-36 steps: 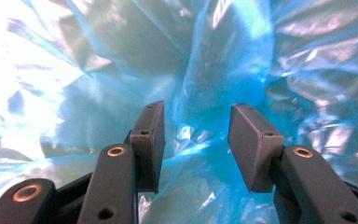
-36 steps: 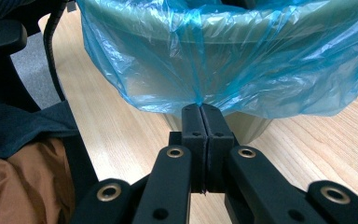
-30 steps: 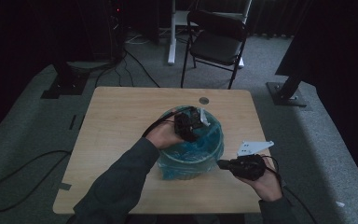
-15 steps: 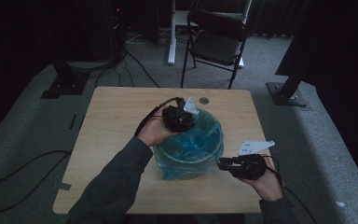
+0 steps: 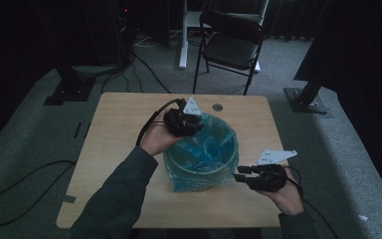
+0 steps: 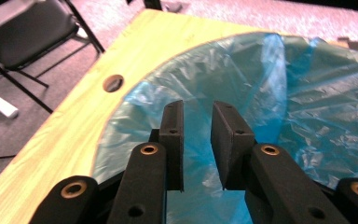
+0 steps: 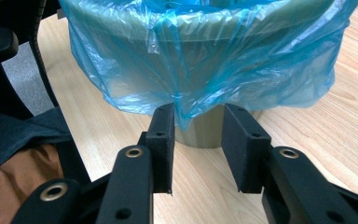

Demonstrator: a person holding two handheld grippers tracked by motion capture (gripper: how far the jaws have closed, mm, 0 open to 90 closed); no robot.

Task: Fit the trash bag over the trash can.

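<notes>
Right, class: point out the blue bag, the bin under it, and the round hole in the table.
blue bag (image 5: 214, 130): high view, far rim fold.
bin (image 7: 200, 135): right gripper view, bare base below the bag's hem.
round hole (image 6: 113, 83): left gripper view, its dark centre.

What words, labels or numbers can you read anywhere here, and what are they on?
None can be read. The blue bag, the bin under it, the table, the chair and both tools, left tool and right tool, carry no legible print.
</notes>
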